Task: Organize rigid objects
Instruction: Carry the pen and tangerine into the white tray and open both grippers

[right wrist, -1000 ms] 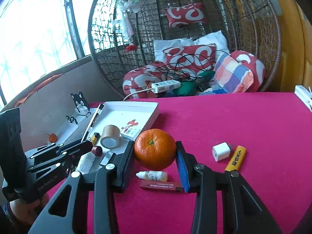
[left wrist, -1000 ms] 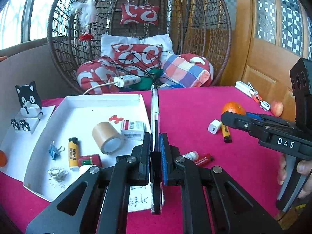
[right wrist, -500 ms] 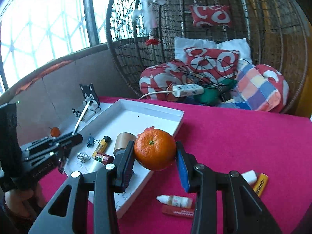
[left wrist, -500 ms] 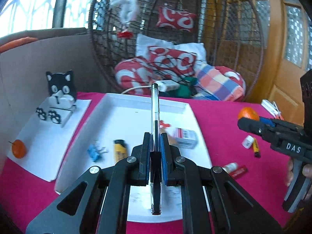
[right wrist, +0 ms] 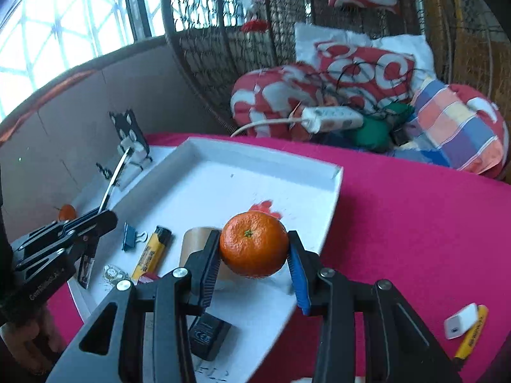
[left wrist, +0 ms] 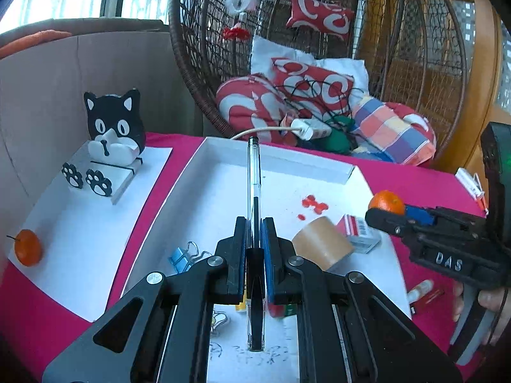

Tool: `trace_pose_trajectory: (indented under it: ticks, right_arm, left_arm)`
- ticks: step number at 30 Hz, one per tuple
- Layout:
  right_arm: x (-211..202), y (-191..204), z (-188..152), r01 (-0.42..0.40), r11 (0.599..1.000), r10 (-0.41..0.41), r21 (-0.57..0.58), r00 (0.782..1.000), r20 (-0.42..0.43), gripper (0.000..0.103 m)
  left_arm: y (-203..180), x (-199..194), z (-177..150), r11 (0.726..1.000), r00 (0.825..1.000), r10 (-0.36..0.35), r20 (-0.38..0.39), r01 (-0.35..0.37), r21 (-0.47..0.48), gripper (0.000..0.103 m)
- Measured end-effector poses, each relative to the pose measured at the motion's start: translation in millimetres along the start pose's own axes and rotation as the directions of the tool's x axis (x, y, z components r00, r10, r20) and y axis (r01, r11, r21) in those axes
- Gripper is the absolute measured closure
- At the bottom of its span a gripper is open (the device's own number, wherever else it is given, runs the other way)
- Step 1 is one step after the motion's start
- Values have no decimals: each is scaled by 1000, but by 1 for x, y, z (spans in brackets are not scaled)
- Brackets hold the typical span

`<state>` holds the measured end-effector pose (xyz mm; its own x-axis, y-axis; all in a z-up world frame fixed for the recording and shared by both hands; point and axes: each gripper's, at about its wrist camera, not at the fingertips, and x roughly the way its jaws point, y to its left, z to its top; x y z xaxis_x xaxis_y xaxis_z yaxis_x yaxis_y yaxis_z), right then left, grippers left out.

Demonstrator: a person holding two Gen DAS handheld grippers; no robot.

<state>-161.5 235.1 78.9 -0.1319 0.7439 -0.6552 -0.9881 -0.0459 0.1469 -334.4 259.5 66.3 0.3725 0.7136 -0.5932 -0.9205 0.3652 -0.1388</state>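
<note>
Overhead, a pen (left wrist: 254,191) clamped upright between the left gripper (left wrist: 254,233)'s shut fingers and an orange (right wrist: 254,249) pinched between the right gripper (right wrist: 254,255)'s part-open fingers hang above the white tray (right wrist: 335,188) ahead; each is best lowered onto bare floor before release.

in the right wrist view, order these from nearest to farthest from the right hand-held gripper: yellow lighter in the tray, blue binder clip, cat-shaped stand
From the right hand-held gripper, which holds the orange:
1. Yellow lighter, in the white tray, just left of the gripper.
2. Blue binder clip, in the tray, farther left.
3. Cat-shaped stand, beyond the tray's far left corner.
</note>
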Motion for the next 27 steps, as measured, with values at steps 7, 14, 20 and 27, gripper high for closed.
trace_pose_trajectory:
  ticks: [7,14,20,27]
  right_arm:
    - [-4,13,-20,5,1000,-5,-30,1000,-17,63]
    - [6,21,-23,34,998,-36,-51,999,-28,62]
    - [-6,19,-21,47,998,-46,-33,999,21,17]
    - [-44,6,-18,87,996,-83,-28,989,126,0]
  left_arm:
    - [5,17,5,1000,1000,5,-24,-5,9,94]
    - [-2,33,9,999,999,7,-41,-6,39,94]
    - [0,38,10,1000,999,17,-51,-16,24,94]
    - [6,31,11,998,998,53,-19,-53,-15,3]
